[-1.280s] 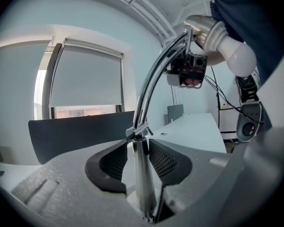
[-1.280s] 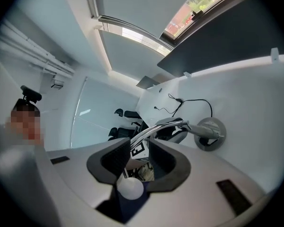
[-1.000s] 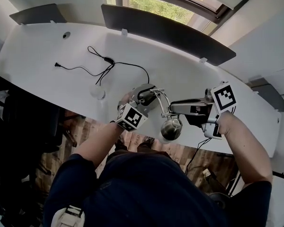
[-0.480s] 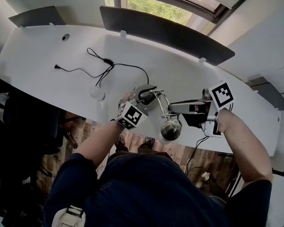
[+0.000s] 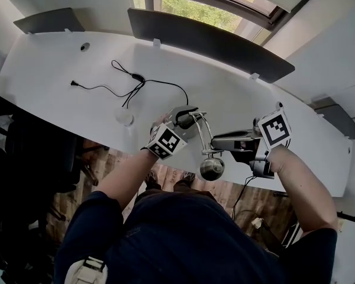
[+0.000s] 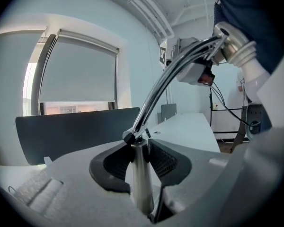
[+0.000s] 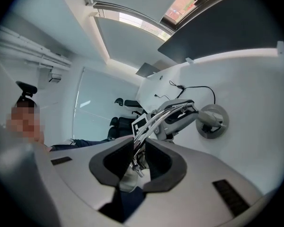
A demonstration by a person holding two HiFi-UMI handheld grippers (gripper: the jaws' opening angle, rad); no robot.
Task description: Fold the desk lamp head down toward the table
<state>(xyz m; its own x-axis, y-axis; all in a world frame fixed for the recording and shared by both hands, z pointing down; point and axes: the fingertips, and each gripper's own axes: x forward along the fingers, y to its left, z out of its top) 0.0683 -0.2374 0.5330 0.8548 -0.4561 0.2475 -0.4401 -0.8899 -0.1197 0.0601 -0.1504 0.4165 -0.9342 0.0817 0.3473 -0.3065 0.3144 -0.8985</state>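
Observation:
The chrome desk lamp stands at the front edge of the white table (image 5: 59, 81). Its round head (image 5: 212, 168) hangs past the table's edge, over the floor. My left gripper (image 5: 186, 118) holds the upright lamp post (image 6: 141, 174); its jaws are closing, with the post (image 5: 194, 118) squeezed between the pads. The curved arm (image 6: 168, 74) rises from there to the head (image 6: 232, 44). My right gripper (image 5: 218, 141) comes from the right, its jaws closing on the thin arm rods (image 7: 143, 126) near the head, the pads against them. In the right gripper view, the round base (image 7: 212, 120) rests on the table.
A black cable (image 5: 136, 78) lies loose on the table behind the lamp, and a small white disc (image 5: 123, 118) sits to its left. Dark screens (image 5: 207, 37) line the table's far edge. An office chair (image 5: 35, 158) stands at the left.
The lamp head has sunk lower and slightly left. My right gripper has tilted down with it, its jaws narrowing. The left gripper has kept its place on the post.

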